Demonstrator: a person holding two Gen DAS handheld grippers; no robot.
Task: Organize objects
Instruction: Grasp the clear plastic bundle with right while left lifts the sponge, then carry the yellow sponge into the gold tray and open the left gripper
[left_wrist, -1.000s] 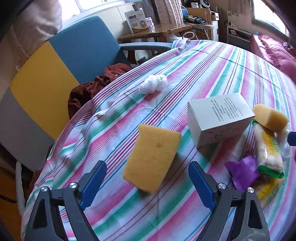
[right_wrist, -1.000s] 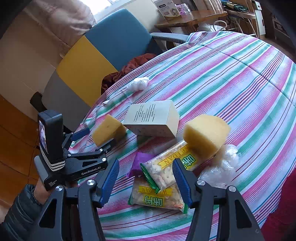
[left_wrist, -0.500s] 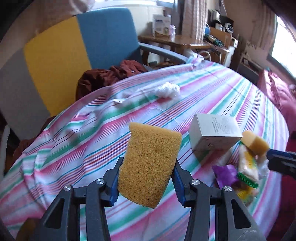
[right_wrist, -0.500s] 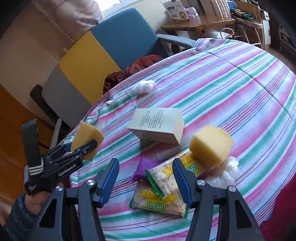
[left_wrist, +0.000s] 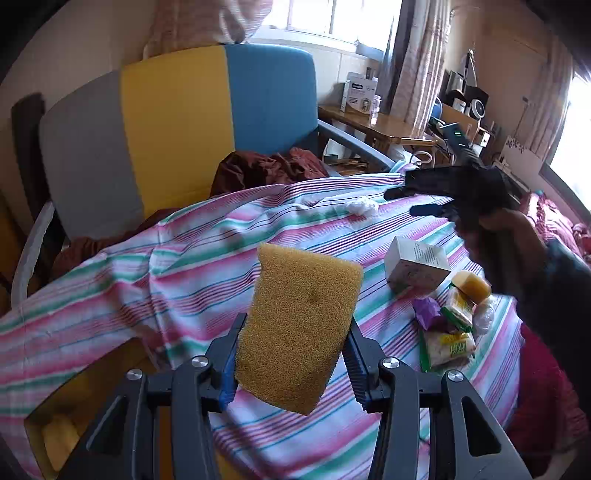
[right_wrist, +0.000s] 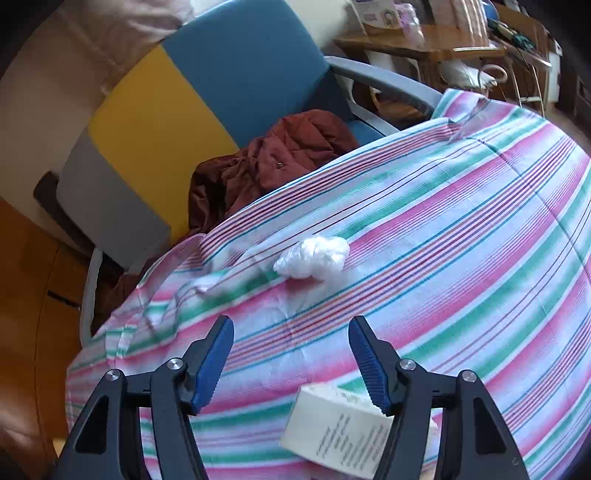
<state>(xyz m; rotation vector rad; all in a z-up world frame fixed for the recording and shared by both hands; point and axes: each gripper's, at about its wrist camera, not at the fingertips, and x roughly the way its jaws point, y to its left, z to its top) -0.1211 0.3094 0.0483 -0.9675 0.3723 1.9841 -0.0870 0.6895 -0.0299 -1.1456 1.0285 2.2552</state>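
Right up front in the left wrist view, the left gripper is squeezing a yellow sponge between its blue pads, holding it up off the striped tablecloth. Down at the lower left, past the cloth's edge, a yellowish bin is showing, and it's looking like it already has something yellow in it, though I honestly can't tell what. So my guess is we're mid-carry: sponge picked, drop-off pending, and the next move is swinging it over that opening before letting go.

Over on the right wrist view, the right gripper is hovering with its fingers spread wide and nothing between them. A white carton is lying just under it, and the white crumpled wad is sitting further ahead, probably the next target.

Further out in the left view, snack packets, a purple wrapper and a second sponge are bunching together beside that carton, waiting to be sorted. Behind everything, a maroon jacket is slumping on the chair.
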